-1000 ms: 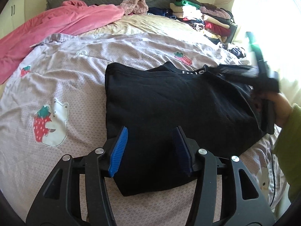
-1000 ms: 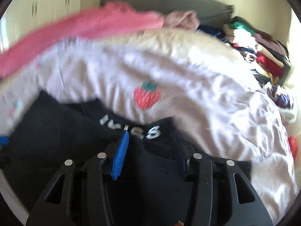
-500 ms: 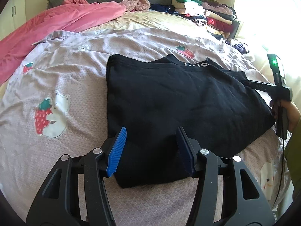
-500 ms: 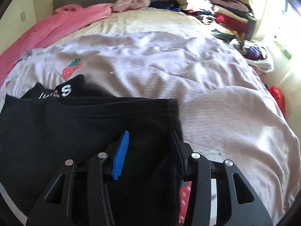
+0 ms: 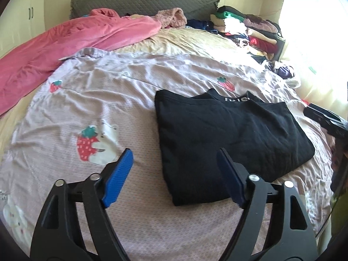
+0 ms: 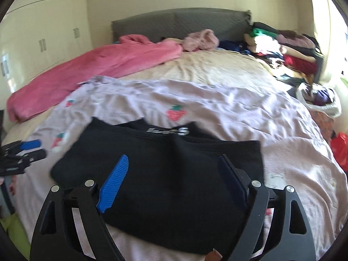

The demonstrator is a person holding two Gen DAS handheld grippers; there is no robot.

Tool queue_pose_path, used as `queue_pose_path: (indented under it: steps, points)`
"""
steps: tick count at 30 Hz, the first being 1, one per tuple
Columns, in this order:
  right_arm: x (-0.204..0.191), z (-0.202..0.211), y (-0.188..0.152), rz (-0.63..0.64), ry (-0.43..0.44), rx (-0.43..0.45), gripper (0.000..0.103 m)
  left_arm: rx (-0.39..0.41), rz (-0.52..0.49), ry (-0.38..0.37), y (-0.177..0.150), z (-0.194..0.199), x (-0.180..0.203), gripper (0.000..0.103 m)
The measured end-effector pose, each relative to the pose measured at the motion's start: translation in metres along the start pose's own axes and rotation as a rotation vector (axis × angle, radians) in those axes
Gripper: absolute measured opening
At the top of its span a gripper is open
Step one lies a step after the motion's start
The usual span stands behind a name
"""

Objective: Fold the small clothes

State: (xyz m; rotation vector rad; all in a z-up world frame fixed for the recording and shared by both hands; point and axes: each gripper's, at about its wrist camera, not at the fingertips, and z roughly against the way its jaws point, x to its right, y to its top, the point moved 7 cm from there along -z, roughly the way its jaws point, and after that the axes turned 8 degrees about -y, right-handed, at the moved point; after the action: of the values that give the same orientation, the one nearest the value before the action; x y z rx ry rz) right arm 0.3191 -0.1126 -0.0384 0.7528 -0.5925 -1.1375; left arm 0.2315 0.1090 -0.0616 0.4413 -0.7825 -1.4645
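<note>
L gripper (image 5: 174, 167) and R gripper (image 6: 173, 169) jaws opening, pads off the cloth, nothing gripped. Black top (image 5: 228, 134) lies folded flat on lilac sheet (image 5: 108, 100), mid-bed. Pink blanket (image 5: 76, 41) and clothes pile (image 5: 245, 28) farther back.

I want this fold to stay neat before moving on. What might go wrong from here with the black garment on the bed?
1. The left gripper is opening with the black garment's near corner between its pads; a pad could snag and lift it.
2. The right gripper, also opening, hangs over the garment and could drag it.
3. The wrinkled bedsheet may let the fold shift.
</note>
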Motion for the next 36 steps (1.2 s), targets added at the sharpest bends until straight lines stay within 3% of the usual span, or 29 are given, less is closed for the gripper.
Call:
queue_pose_path:
  steps: [4,7,18,26,34,36]
  points:
    - [-0.036,0.010,-0.002,0.042,0.072,0.002,0.084,0.001,0.003,0.022,0.001,0.005,-0.008,0.075]
    - [-0.069,0.015,-0.006,0.098,0.103,0.011,0.092,0.002,0.003,0.036,0.002,0.007,-0.014,0.080]
    - [-0.150,0.010,-0.034,0.252,0.184,-0.006,0.092,0.005,0.012,0.059,0.008,0.003,-0.029,0.085]
    - [-0.192,-0.023,-0.072,0.413,0.140,-0.038,0.092,-0.042,0.049,0.053,0.010,-0.030,-0.042,0.085]
    - [-0.215,-0.059,-0.095,0.537,0.061,-0.044,0.092,-0.141,0.207,-0.080,0.016,-0.090,-0.050,0.085]
    - [-0.218,-0.063,-0.096,0.560,0.041,-0.032,0.092,-0.156,0.239,-0.105,0.017,-0.099,-0.051,0.076]
